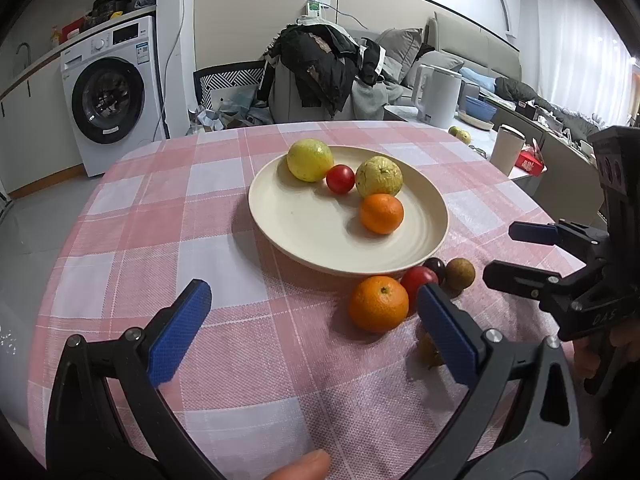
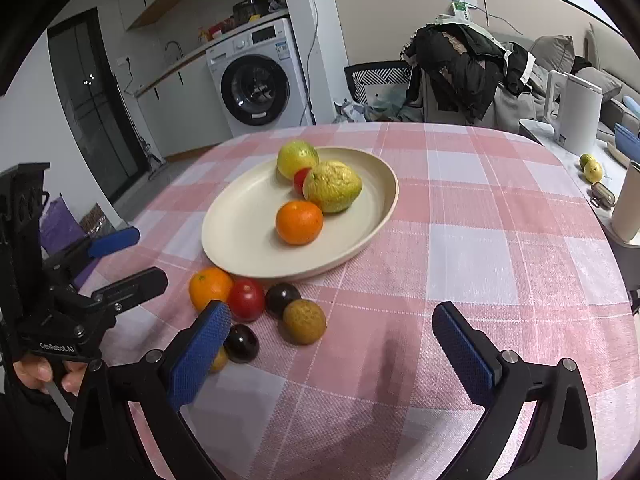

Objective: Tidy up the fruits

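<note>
A lived-in home: a front-loading washing machine (image 2: 260, 80) under a counter with a sink tap (image 2: 173, 49), a grey sofa (image 1: 472, 46) with cushions, clothes heaped on a chair (image 1: 320, 68), and a checked tablecloth (image 1: 200, 208) over the desk.

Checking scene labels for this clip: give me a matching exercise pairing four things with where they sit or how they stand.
Things:
1. wrinkled yellow-green fruit
2. brown round fruit
3. white kettle
4. right gripper

Places or states:
A. on the checked cloth, off the plate
B. fingers wide apart, nothing between them
C. on the plate, beside an orange
D. on the far surface past the table

Pairs: 1-C, 2-A, 3-D, 4-B
</note>
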Action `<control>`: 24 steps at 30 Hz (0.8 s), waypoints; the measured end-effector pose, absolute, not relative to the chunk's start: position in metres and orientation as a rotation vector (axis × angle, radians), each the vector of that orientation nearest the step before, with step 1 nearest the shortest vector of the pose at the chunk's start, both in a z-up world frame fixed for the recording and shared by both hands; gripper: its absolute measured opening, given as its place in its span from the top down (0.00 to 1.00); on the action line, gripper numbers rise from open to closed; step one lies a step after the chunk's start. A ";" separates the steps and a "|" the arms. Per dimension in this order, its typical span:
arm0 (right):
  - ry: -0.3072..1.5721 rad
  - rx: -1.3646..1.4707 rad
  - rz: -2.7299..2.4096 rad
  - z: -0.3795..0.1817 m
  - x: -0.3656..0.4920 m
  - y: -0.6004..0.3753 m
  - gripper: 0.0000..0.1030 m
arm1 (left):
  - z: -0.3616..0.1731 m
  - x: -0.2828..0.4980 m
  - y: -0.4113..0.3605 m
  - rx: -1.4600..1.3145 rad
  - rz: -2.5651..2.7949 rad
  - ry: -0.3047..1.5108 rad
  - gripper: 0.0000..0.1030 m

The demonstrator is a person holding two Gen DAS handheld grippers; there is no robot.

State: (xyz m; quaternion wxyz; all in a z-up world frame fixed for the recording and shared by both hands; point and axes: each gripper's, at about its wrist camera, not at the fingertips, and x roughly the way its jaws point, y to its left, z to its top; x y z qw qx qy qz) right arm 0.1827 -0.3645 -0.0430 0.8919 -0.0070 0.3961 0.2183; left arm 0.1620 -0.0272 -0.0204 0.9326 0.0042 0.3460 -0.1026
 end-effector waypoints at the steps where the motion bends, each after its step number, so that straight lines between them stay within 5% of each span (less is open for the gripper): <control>1: 0.828 -0.026 0.446 -0.044 0.183 -0.364 0.00 | -0.021 0.162 -0.028 0.012 -0.210 0.708 0.01; 24: 0.885 -0.109 0.472 -0.058 0.188 -0.344 0.12 | -0.028 0.166 -0.031 0.012 -0.204 0.715 0.01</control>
